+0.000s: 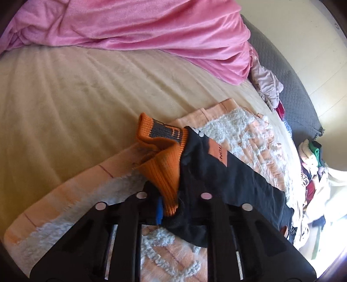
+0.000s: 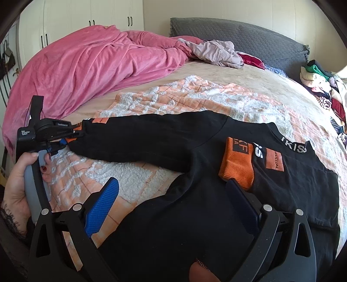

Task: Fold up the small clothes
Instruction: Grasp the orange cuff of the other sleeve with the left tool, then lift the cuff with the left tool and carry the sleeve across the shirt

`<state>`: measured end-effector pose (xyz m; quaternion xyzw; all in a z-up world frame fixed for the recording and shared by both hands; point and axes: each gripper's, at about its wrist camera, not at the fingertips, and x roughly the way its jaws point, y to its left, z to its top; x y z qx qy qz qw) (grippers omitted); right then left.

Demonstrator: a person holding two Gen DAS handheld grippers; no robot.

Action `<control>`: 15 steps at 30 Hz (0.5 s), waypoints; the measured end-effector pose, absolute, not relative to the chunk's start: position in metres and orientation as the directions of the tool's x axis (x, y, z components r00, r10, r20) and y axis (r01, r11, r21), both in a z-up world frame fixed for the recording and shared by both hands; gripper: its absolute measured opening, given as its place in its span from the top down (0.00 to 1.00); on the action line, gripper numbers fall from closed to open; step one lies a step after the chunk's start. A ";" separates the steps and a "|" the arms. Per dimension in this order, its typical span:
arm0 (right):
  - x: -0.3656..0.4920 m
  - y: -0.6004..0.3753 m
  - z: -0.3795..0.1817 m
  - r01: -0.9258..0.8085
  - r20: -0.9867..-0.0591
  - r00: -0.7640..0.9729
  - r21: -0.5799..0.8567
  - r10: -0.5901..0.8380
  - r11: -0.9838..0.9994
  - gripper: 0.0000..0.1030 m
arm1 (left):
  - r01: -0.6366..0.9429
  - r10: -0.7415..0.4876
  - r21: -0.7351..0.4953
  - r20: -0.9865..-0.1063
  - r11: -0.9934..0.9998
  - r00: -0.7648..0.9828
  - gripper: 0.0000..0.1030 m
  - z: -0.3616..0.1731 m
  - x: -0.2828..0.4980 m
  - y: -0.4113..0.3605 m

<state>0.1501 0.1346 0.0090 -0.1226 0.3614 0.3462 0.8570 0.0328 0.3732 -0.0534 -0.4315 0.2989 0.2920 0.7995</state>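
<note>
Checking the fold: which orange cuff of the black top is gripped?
The outstretched sleeve's orange ribbed cuff, clamped in the left tool; the other cuff lies folded across the chest, free.

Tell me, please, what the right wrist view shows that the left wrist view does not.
Only the right wrist view shows the open right claw over the black top's body, the other sleeve folded across the chest with its orange cuff, the person's left hand and white wardrobe doors.

Only the left wrist view shows, close up, the left claw shut on the outstretched sleeve's orange cuff.

Both show the pink blanket, the orange and white rug under the top, and the grey pillow.
</note>
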 end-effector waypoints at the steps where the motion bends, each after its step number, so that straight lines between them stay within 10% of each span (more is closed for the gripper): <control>1: 0.152 0.132 0.008 -0.677 -0.707 0.499 0.041 0.500 0.734 0.04 | -0.722 0.218 -0.510 -0.725 0.468 0.654 0.94 -0.051 0.033 0.371; 15: 0.173 0.083 0.004 -0.583 -0.721 0.522 0.088 0.456 0.808 0.04 | -0.555 0.206 -0.516 -0.584 0.653 0.785 0.96 0.007 0.044 0.327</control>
